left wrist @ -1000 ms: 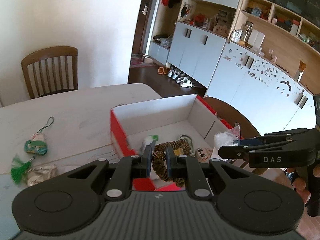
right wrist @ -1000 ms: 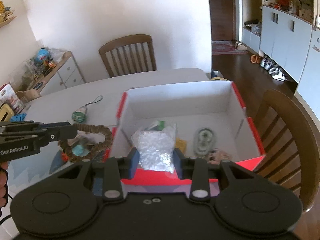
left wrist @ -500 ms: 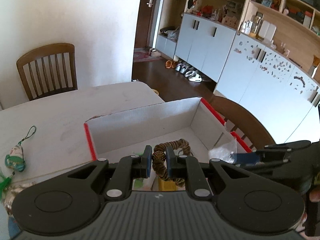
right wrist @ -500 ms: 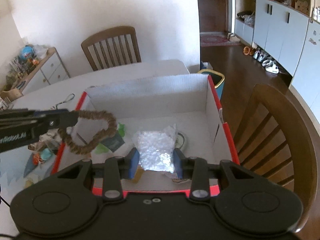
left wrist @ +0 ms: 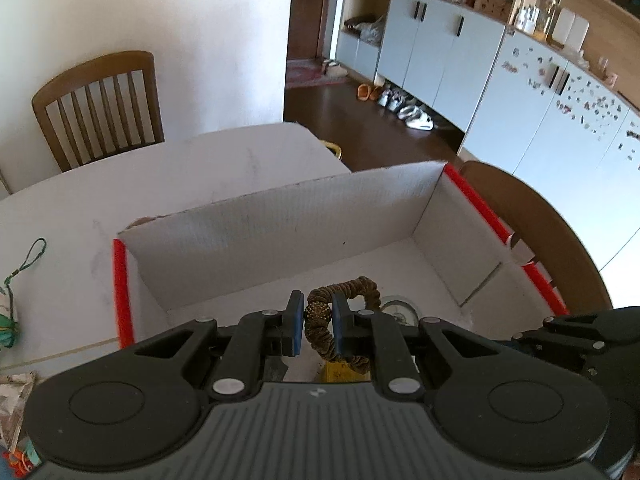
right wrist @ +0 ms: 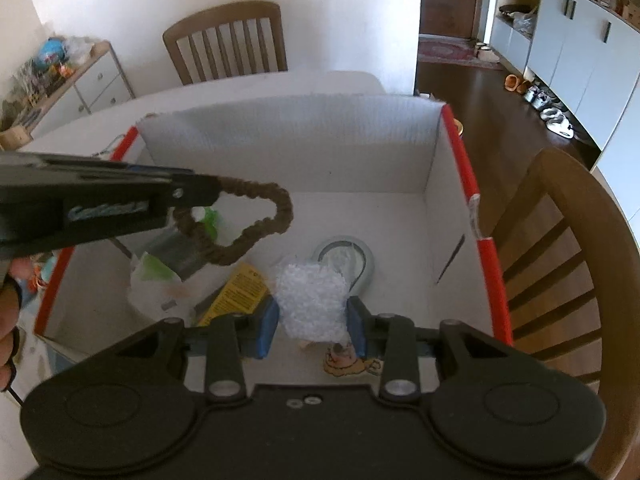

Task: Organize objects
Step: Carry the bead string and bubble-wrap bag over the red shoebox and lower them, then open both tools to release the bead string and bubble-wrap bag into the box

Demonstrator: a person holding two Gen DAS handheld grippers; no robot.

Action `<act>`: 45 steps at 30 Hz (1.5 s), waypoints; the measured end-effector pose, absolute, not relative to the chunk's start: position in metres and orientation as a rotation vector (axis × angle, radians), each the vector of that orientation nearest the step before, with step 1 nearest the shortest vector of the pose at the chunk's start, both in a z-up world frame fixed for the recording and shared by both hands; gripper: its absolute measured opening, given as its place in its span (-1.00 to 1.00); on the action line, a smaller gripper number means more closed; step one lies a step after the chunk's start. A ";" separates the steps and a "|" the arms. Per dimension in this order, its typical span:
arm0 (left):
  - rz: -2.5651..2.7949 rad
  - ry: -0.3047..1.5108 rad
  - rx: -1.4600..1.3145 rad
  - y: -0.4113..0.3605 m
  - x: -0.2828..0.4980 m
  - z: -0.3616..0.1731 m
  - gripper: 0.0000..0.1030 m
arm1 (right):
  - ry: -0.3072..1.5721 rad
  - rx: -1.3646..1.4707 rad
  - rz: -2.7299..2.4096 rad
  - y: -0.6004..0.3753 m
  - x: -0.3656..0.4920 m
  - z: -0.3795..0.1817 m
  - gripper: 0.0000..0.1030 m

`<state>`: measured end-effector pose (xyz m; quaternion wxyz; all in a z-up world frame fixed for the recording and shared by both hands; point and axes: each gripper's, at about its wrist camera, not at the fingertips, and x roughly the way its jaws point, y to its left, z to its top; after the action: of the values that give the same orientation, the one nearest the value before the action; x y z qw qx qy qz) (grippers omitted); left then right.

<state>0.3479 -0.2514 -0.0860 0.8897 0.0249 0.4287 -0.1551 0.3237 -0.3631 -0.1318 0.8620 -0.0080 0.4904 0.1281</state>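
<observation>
Over the red-edged white cardboard box point(right wrist: 460, 148) on the desk point(left wrist: 224, 168), left gripper point(left wrist: 317, 326) jaws clamp a brown fabric scrunchie point(right wrist: 248, 216); right gripper point(right wrist: 312, 322) jaws grip a clear bubble-wrap bag point(right wrist: 312, 300). A yellow printed packet point(right wrist: 236, 292), unreadable, lies below.

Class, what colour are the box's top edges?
Red; the box shows it best in the right wrist view.

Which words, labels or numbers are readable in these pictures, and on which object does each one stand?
No text can be read with certainty.
Left gripper: light lettering on its side, too blurred to read.
Yellow packet in the box: dark print, too small to read.
Cabinet door stickers: too small.
</observation>
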 end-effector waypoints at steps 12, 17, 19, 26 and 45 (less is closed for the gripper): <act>-0.294 0.980 0.083 -0.262 0.367 -0.111 -0.72 | 1.060 -0.037 0.284 -0.364 0.338 -0.148 -0.31; -0.290 1.011 0.082 -0.263 0.369 -0.118 -0.72 | 1.059 -0.024 0.287 -0.367 0.340 -0.149 -0.28; -0.291 1.021 0.079 -0.263 0.370 -0.119 -0.72 | 1.057 -0.023 0.287 -0.369 0.339 -0.148 -0.26; -0.285 1.048 0.072 -0.262 0.371 -0.120 -0.72 | 1.054 -0.014 0.287 -0.373 0.338 -0.146 -0.17; -0.320 0.919 0.062 -0.239 0.326 -0.073 -0.72 | 0.959 0.036 0.313 -0.383 0.305 -0.098 -0.01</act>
<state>0.3259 -0.2388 -0.0734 0.8834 0.0296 0.4417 -0.1537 0.3053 -0.3830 -0.0977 0.8753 0.0173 0.4594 0.1497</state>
